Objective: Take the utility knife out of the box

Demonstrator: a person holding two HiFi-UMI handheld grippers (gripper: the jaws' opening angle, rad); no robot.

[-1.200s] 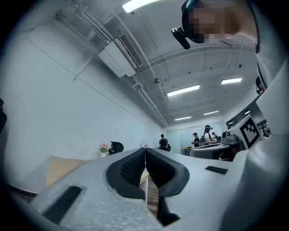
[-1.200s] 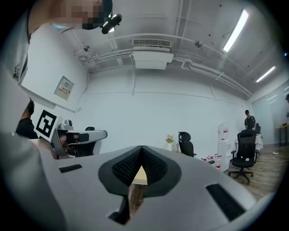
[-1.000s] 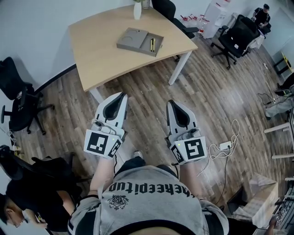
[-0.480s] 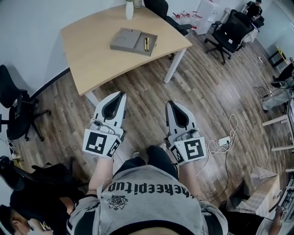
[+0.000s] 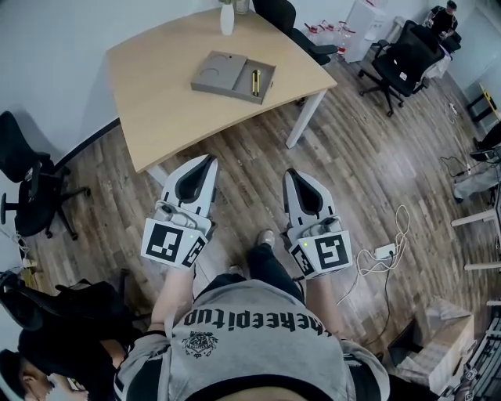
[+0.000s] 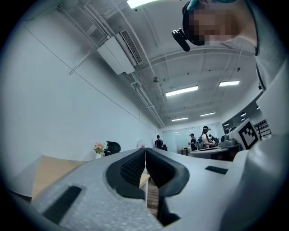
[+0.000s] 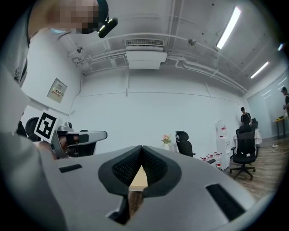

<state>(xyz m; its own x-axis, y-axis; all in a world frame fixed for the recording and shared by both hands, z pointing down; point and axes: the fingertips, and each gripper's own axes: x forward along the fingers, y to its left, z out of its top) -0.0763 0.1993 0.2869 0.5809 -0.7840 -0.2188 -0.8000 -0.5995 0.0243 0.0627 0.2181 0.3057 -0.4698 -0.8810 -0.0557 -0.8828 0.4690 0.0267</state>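
Jaws pressed together and holding nothing, the left gripper (image 5: 209, 161) and right gripper (image 5: 290, 174) point side by side over the wood floor (image 5: 352, 157) toward a light wooden table (image 5: 156, 94). The utility knife (image 5: 256, 81) lies in the right-hand half of the open grey box (image 5: 223, 72) on the tabletop, well apart from both grippers. A white vase (image 5: 227, 19) stands at the table's far edge.

The box (image 5: 221, 72) lay on the surface (image 5: 164, 94), the knife (image 5: 256, 81) in its right half, a vase (image 5: 227, 19) behind it. The left tool (image 5: 208, 162) and right tool (image 5: 291, 174) hung side by side, well before the surface.
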